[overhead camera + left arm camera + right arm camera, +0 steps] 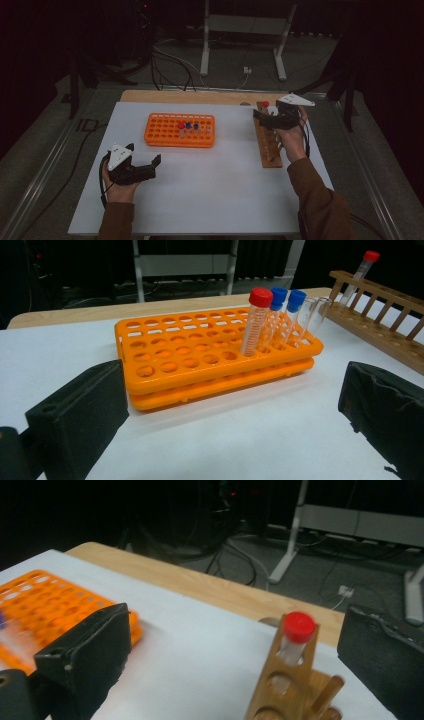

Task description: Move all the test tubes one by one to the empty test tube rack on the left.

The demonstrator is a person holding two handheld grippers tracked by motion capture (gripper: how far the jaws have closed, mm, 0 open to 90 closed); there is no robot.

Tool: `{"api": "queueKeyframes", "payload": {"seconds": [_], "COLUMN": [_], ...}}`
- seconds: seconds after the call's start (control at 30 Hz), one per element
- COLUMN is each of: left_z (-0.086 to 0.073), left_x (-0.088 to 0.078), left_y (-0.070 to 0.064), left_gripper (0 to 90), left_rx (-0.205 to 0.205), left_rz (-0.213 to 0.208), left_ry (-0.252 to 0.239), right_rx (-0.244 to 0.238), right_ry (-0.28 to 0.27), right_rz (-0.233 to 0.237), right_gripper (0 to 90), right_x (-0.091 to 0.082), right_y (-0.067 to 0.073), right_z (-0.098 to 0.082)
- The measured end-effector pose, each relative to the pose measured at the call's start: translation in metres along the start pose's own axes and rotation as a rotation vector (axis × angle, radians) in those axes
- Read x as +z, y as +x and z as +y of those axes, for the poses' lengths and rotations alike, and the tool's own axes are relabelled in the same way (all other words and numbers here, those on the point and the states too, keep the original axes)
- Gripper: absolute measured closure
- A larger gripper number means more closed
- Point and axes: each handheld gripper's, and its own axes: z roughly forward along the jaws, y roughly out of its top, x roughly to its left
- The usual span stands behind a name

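White tabletop (pixel 210 190): red-capped tube (pixel 296 640) stands upright in wooden rack (pixel 267 142).

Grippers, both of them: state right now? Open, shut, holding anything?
Left gripper: open, holding nothing, facing the orange rack.
Right gripper: open, empty, jaws either side of the red-capped tube in the wooden rack.

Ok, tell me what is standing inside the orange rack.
The orange rack holds one red-capped tube, two blue-capped tubes and a clear uncapped tube, all grouped at one end. Their lower ends sit inside the holes, hidden. The remaining holes look empty.
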Motion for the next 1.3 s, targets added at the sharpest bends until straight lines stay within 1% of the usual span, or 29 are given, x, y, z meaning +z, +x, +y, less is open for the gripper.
{"api": "queueKeyframes", "payload": {"seconds": [0.13,0.23,0.37,0.43,0.5,0.53,0.57,0.63,0.67,0.7,0.73,0.77,0.83,0.93,0.97,1.0,1.03,1.07,1.17,1.23,1.3], "left_z": [-0.001,-0.001,-0.002,-0.002,-0.002,-0.002,-0.003,-0.003,-0.002,-0.002,-0.002,-0.002,-0.002,-0.003,-0.003,-0.003,-0.003,-0.002,-0.002,-0.002,-0.002], "left_x": [-0.001,-0.002,-0.003,-0.003,-0.003,-0.003,-0.003,-0.002,-0.002,-0.003,-0.003,-0.003,-0.004,-0.004,-0.004,-0.004,-0.004,-0.004,-0.003,-0.003,-0.002], "left_y": [0.002,0.004,0.005,0.005,0.006,0.006,0.006,0.006,0.007,0.007,0.008,0.008,0.009,0.009,0.009,0.009,0.009,0.008,0.008,0.008,0.008], "left_gripper": [0.3,0.3,0.3,0.3,0.3,0.3,0.3,0.3,0.3,0.3,0.3,0.3,0.3,0.3,0.3,0.3,0.3,0.3,0.3,0.3,0.3], "left_rx": [-0.010,-0.019,-0.024,-0.027,-0.029,-0.030,-0.031,-0.033,-0.035,-0.037,-0.038,-0.040,-0.042,-0.047,-0.044,-0.045,-0.043,-0.040,-0.039,-0.039,-0.038], "left_rz": [0.003,0.006,0.006,0.004,0.000,0.000,-0.002,-0.002,-0.001,-0.001,-0.002,-0.001,0.000,0.000,0.001,0.000,0.000,0.000,0.000,-0.001,-0.001], "left_ry": [-0.001,-0.005,-0.004,-0.002,-0.001,0.001,0.002,0.004,0.003,0.003,0.001,0.000,-0.001,-0.001,0.001,0.000,0.000,0.001,0.003,0.003,0.005], "right_rx": [0.009,0.023,0.050,0.061,0.077,0.076,0.070,0.074,0.069,0.063,0.052,0.049,0.048,0.058,0.054,0.061,0.052,0.053,0.051,0.035,0.030], "right_ry": [0.023,0.056,0.083,0.096,0.099,0.104,0.111,0.117,0.117,0.123,0.131,0.139,0.143,0.152,0.151,0.150,0.145,0.141,0.110,0.084,0.066], "right_rz": [-0.041,-0.068,-0.086,-0.091,-0.101,-0.104,-0.120,-0.127,-0.129,-0.134,-0.150,-0.156,-0.154,-0.154,-0.159,-0.148,-0.152,-0.151,-0.149,-0.154,-0.157], "right_gripper": [3.4,5.9,14.8,17.3,23.6,26.5,30.9,39.4,42.9,44.6,48.1,52.6,59.2,69.8,70.2,70.4,70.4,70.5,70.5,70.5,70.6], "right_x": [0.013,0.023,0.034,0.038,0.042,0.044,0.047,0.051,0.052,0.054,0.057,0.059,0.060,0.061,0.061,0.061,0.060,0.059,0.053,0.046,0.041], "right_y": [-0.008,-0.013,-0.021,-0.024,-0.027,-0.028,-0.028,-0.029,-0.030,-0.029,-0.029,-0.029,-0.030,-0.031,-0.031,-0.031,-0.031,-0.031,-0.029,-0.027,-0.025], "right_z": [-0.001,-0.002,-0.006,-0.008,-0.010,-0.011,-0.012,-0.014,-0.015,-0.016,-0.017,-0.017,-0.017,-0.016,-0.015,-0.014,-0.013,-0.013,-0.009,-0.005,-0.001]}}
